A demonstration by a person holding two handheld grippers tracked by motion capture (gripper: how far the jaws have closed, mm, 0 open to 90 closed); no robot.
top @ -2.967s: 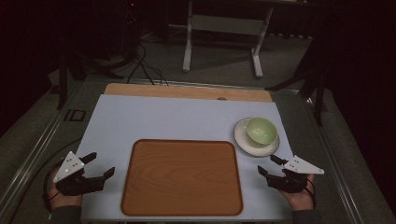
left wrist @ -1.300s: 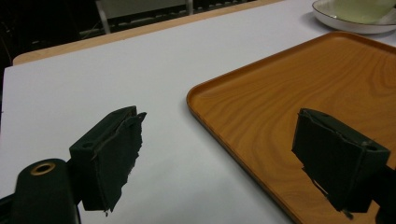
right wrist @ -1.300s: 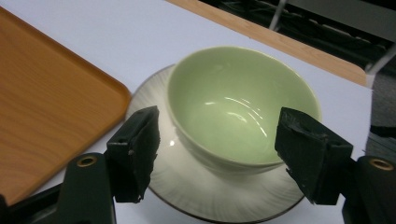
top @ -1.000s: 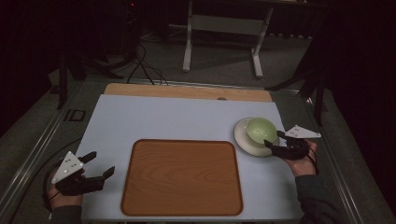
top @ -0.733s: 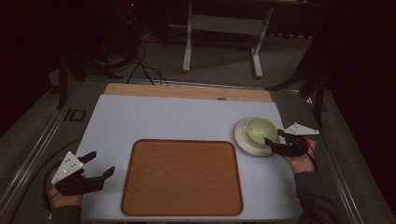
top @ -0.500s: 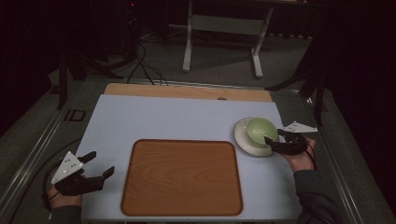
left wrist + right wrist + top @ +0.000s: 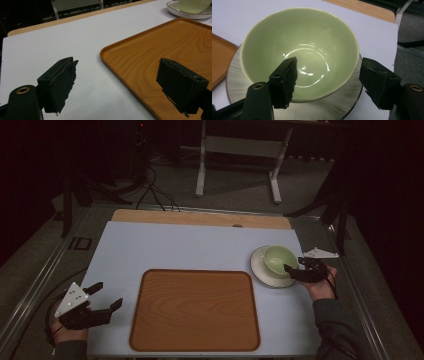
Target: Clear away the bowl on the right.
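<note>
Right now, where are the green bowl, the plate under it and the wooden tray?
Green bowl [image 7: 299, 50]: right gripper view, inner wall.
Plate [image 7: 239, 82]: right gripper view, bare striped rim at left.
Wooden tray [image 7: 195, 310]: high view, flat middle.

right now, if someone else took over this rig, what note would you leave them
Right claw: open, one jaw over the green bowl, the other outside its rim; nothing gripped yet.
Left claw: open, idle at the table's near left corner, beside the wooden tray.
Bowl sits on a white plate, right of the tray.
Done: approach to the bowl. Left: closing on the rim, probably lifting.
</note>
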